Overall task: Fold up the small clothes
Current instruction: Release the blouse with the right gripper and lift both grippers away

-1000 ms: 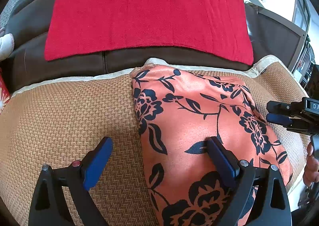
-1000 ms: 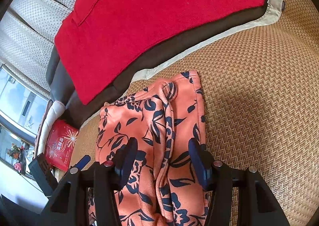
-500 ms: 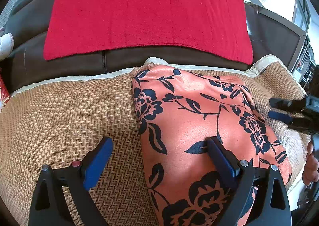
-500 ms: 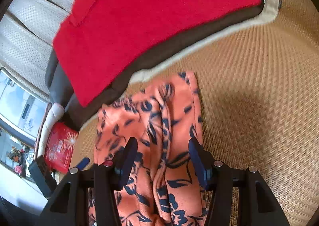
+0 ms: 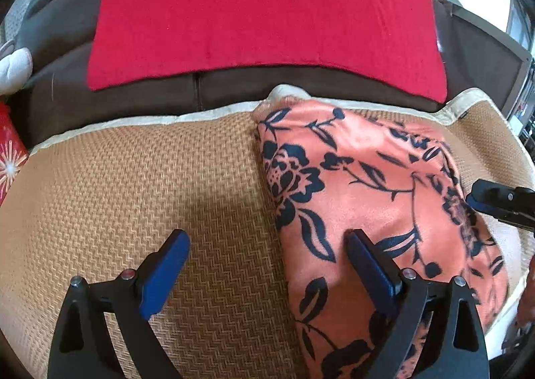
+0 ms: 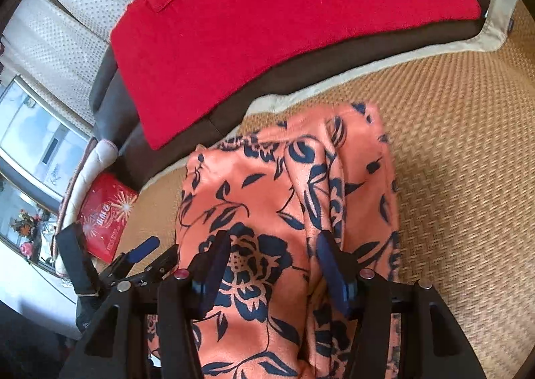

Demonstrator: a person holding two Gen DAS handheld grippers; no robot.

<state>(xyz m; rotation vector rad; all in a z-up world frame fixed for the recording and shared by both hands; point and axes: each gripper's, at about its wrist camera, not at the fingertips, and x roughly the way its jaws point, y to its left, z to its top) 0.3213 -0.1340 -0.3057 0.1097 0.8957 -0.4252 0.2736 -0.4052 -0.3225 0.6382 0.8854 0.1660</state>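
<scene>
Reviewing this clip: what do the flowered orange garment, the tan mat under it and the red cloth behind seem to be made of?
Garment: probably soft brushed or satiny fabric; it shines faintly and folds limply. Mat: woven, like rattan or bamboo; zigzag weave, cream cloth edging. Red cloth: likely terry or fleece; matte and fuzzy.

The cloth (image 5: pixel 367 185) is orange-pink with dark blue flowers and leaves. The mat (image 5: pixel 150 185) is tan with a zigzag weave and a cream edge. The towel (image 5: pixel 260 11) is red.
</scene>
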